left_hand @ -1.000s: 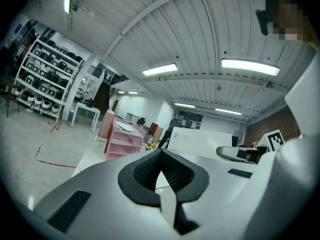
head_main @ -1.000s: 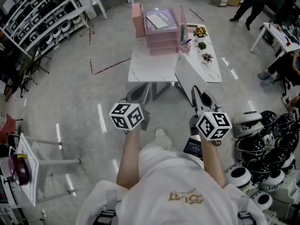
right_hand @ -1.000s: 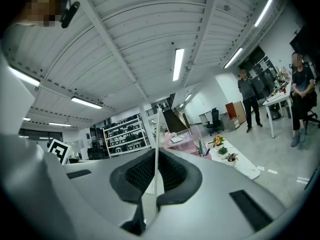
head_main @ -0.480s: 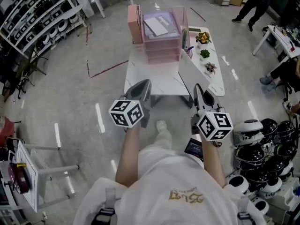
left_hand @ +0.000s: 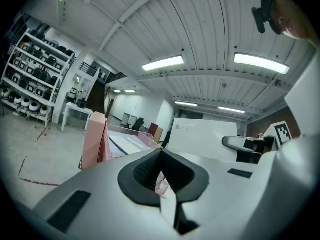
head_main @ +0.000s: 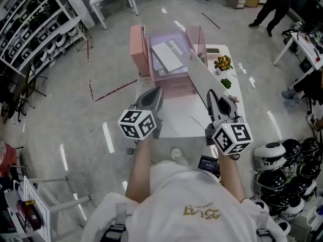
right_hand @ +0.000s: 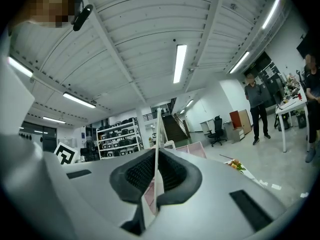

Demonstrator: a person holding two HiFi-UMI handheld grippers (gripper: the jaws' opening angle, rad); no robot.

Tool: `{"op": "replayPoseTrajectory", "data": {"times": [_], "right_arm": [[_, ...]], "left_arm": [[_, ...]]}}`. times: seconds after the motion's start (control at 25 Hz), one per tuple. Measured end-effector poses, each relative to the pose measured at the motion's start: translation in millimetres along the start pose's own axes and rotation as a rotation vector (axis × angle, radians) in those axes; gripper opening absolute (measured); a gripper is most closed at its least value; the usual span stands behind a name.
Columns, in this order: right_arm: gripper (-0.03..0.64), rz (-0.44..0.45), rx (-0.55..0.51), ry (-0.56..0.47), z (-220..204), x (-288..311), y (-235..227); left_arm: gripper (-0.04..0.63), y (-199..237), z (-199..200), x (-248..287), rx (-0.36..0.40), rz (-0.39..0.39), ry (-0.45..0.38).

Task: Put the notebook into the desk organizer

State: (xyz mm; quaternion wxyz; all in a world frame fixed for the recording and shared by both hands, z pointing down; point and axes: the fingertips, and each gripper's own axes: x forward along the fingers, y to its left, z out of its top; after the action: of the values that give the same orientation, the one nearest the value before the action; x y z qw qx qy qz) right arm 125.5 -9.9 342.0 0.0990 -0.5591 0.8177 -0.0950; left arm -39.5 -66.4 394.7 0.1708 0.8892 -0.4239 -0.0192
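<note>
We see the right gripper (right_hand: 156, 170) clenched on the lower edge of the white notebook (head_main: 203, 78), which stands on edge and slants up from the jaws toward the pink desk organizer (head_main: 136, 43). In the head view the notebook's far corner lies just beside the organizer's right wall, outside every compartment; we cannot tell whether the 2 touch. The left gripper (left_hand: 161, 168) hangs in front of the organizer, left of the notebook, its jaws pressed together with nothing between them. The organizer stands at the far end of a white table (head_main: 174, 122), and 1 white booklet (head_main: 169, 55) lies flat in its top tray. Small potted plants (head_main: 223, 63) sit on the table to the organizer's right. Further right of the organizer, near the wearer's side, white helmets (head_main: 275, 153) crowd the floor. Shelving (head_main: 30, 19) with more of them lines the room to the organizer's left, and a person (head_main: 270, 4) stands well beyond it on the right.
</note>
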Motion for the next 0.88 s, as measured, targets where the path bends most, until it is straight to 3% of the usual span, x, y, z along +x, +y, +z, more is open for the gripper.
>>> {"op": "replayPoseTrajectory", "data": {"times": [0.4, 0.88], "right_arm": [[0.02, -0.033, 0.0, 0.001, 1.5, 90.6, -25.7], [0.02, -0.074, -0.062, 0.015, 0.6, 125.1, -45.7]], "left_arm": [[0.017, 62.6, 23.5, 64.3, -0.02, -0.029, 0.018], [0.017, 83.9, 16.1, 86.2, -0.041, -0.035, 0.036]]}}
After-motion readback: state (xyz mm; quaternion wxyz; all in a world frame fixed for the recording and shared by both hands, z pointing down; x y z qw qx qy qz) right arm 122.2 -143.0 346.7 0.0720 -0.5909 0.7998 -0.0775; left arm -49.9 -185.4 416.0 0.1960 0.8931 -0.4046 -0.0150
